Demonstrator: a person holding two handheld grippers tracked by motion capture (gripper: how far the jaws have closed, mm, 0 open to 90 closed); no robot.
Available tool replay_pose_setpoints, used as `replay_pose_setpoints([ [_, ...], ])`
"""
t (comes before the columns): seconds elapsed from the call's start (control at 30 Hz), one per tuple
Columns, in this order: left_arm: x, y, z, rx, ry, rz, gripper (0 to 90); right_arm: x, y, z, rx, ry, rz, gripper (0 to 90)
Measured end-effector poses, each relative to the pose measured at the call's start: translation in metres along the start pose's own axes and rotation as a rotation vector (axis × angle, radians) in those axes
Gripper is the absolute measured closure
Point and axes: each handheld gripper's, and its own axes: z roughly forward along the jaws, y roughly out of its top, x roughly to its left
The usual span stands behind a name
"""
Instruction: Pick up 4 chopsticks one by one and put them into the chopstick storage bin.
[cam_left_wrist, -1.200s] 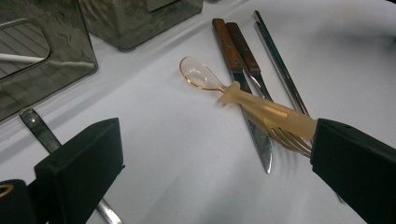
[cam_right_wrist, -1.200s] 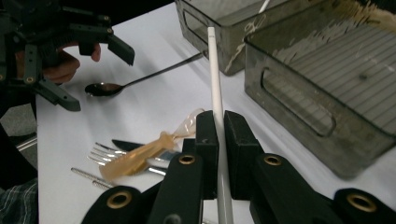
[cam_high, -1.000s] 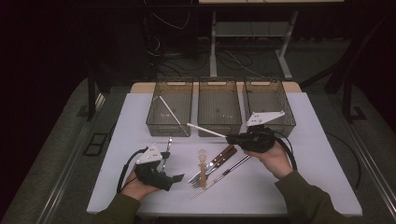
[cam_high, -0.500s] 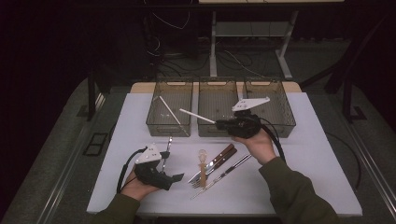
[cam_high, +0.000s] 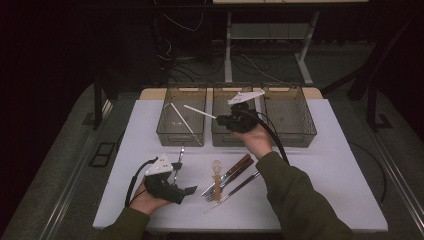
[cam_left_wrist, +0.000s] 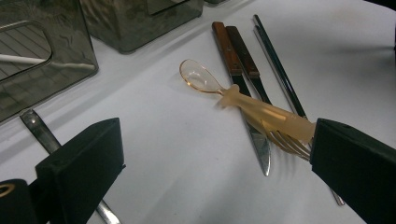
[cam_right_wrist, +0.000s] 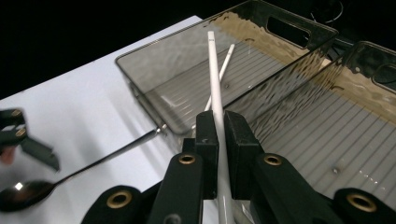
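White slender plastic chopstick: clamped low on its shaft betw. pads of right gripper, jaws narrow, tip pointing out over left smoked-plastic bin. Grip near one end leaves most of the stick free, prob. so the far end can be lowered into the bin first. A second white chopstick already lies slanted on that bin's floor; looks like like-with-like sorting, this one likely bound for the same bin.

Middle bin and right bin: nothing seen inside.

Left gripper: jaws wide, holding nothing, parked on table, aimed at the unsorted pile, likely staged for next pick. Pile: translucent amber plastic spoon lying across a metal fork, two wood-handled knives, dark thin chopsticks. Steel spoon lies apart, just beside left gripper.

Surface: white matte tabletop, bins in a row at far edge. Room dark; cables and a desk frame on floor behind.
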Motion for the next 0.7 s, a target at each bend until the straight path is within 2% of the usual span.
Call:
replay_pose_setpoints([
  [0.23, 0.001, 0.000, 0.000, -0.002, -0.001, -0.003, 1.4, -0.002, 0.014, 0.024, 0.003, -0.023, 0.039, 85.0],
  [0.37, 0.001, 0.000, 0.000, 0.001, -0.002, 0.001, 1.4, -0.004, 0.021, 0.037, 0.023, -0.046, 0.062, 85.0],
  [0.7, 0.000, 0.001, 0.000, -0.003, -0.004, 0.002, 1.5, -0.007, 0.034, 0.066, 0.036, -0.064, 0.068, 85.0],
])
